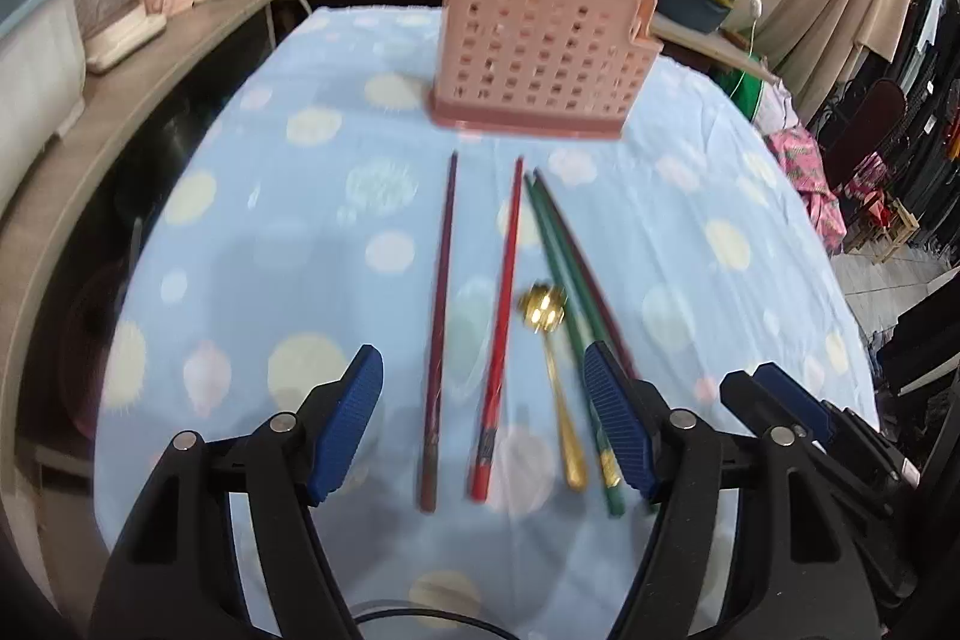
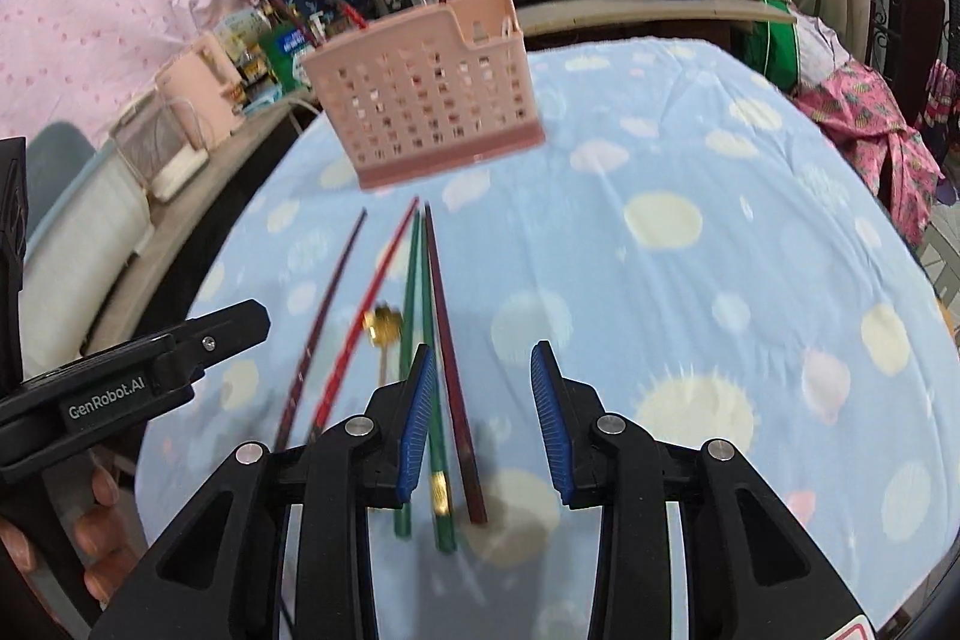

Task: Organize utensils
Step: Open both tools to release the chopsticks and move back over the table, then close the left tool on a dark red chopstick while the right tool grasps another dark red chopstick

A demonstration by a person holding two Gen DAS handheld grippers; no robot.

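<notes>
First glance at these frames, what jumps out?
The pink perforated utensil basket standing at the far end of the blue spotted tablecloth, with a few chopsticks already poking out of it. In front of it, loose chopsticks lie side by side: dark maroon, red, green, with a gold spoon between the red and green ones.

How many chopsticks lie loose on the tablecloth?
5: dark purple chopstick farthest left, red chopstick beside it, two green chopsticks together right of the gold spoon, maroon chopstick rightmost. More stand in the pink holder.

Left tool (image 1: 483, 424) and right tool (image 2: 483, 421) both hover with fingers spread.
</notes>
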